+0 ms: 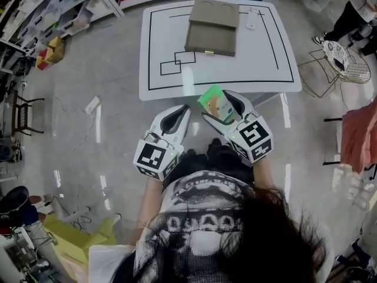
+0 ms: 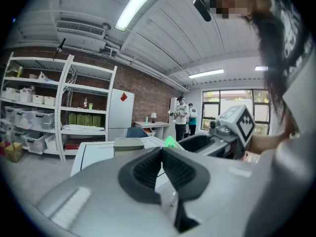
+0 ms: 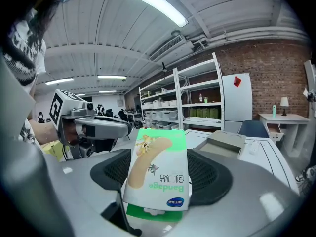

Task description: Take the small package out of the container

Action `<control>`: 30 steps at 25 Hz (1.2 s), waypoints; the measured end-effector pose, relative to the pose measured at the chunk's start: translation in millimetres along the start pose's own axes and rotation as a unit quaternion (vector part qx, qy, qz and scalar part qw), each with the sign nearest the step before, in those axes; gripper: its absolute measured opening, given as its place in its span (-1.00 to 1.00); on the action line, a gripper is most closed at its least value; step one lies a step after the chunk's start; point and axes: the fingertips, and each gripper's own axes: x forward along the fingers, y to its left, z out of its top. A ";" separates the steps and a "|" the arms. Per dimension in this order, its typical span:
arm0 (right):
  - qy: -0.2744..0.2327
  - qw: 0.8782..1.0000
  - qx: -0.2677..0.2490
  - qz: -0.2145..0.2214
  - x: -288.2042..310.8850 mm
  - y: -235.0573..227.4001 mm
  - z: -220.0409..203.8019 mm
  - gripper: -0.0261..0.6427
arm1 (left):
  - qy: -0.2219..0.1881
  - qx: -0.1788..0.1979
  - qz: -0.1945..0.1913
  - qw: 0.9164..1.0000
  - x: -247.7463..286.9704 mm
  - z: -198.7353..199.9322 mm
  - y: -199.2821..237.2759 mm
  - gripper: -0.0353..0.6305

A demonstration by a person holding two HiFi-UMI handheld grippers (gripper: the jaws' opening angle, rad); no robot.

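My right gripper (image 1: 213, 104) is shut on a small green and white bandage package (image 1: 215, 103), held off the near edge of the white table (image 1: 165, 40). In the right gripper view the package (image 3: 158, 174) stands upright between the black pads (image 3: 207, 174), its print upside down. The container, a closed khaki box (image 1: 212, 28), lies on the far part of the table, well beyond both grippers; it also shows as a khaki box (image 3: 226, 141) in the right gripper view. My left gripper (image 1: 184, 112) is shut with nothing in it, its pads (image 2: 177, 169) pressed together, just left of the right one.
A small white device (image 1: 252, 17) lies right of the box. Black lines mark the tabletop. A wire chair (image 1: 336, 61) stands to the right, shelving (image 1: 53, 10) at the far left, a power strip (image 1: 92, 104) on the floor. Two people (image 2: 183, 122) stand far off.
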 end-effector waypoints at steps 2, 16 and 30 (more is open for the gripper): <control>0.000 1.000 0.002 -0.003 5.1 12.9 1.2 0.15 | 0.000 -0.002 -0.001 1.000 -12.8 -3.1 5.3 -0.89; -0.004 1.000 0.011 -0.022 22.0 85.3 -4.2 0.15 | -0.014 -0.003 -0.020 1.000 -81.8 -23.0 22.9 -0.89; 0.016 0.999 0.009 -0.033 21.6 111.3 -22.0 0.15 | -0.018 -0.003 -0.044 0.999 -100.4 -35.3 16.0 -0.89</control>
